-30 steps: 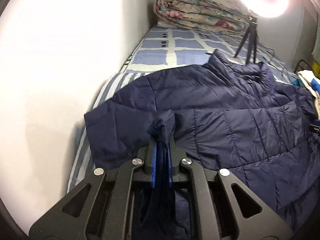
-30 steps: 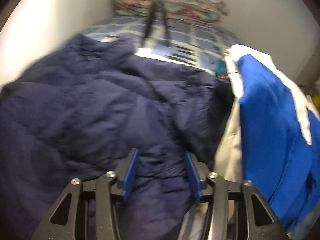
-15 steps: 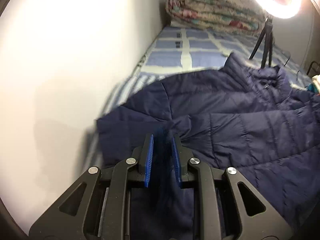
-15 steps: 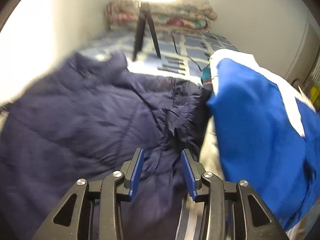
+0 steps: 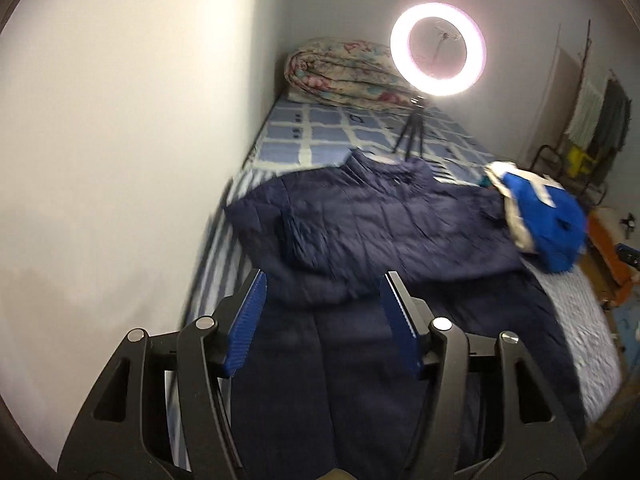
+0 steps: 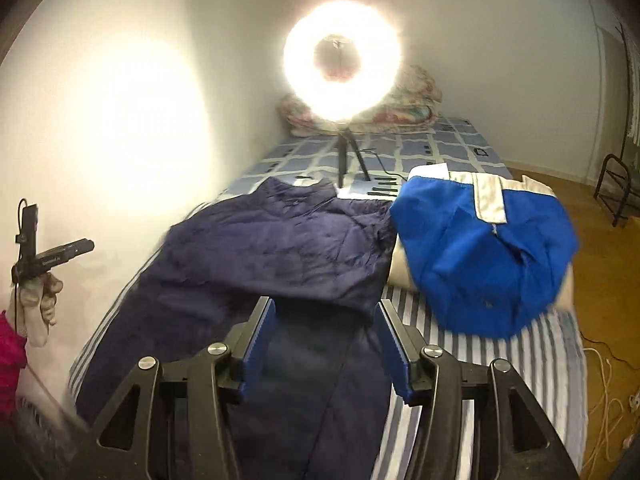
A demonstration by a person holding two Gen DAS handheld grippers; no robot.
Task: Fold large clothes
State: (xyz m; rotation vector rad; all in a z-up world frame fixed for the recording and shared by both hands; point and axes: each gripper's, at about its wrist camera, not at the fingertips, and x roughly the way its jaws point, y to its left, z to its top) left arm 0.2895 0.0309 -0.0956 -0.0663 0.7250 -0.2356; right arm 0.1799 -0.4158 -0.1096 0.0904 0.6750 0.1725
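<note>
Jacket (image 5: 384, 232), navy and quilted, spread flat across the bed (image 5: 576, 320), its collar toward the far end and its lower part folded up over the body. Left gripper (image 5: 322, 318) above the near hem, jaws just opened and now spread, nothing between the blue pads. Right gripper (image 6: 326, 338) likewise raised over the near hem, jaws just widened and spread, holding nothing. Blue-and-white garment (image 6: 484, 256) heaped just beside the jacket's right edge, on the striped sheet. Ring light (image 5: 438, 50) on a small tripod beyond the collar; rolled floral quilt (image 5: 340, 70) against the far wall. Gloved hand (image 6: 36, 300) at the right view's left margin.
</note>
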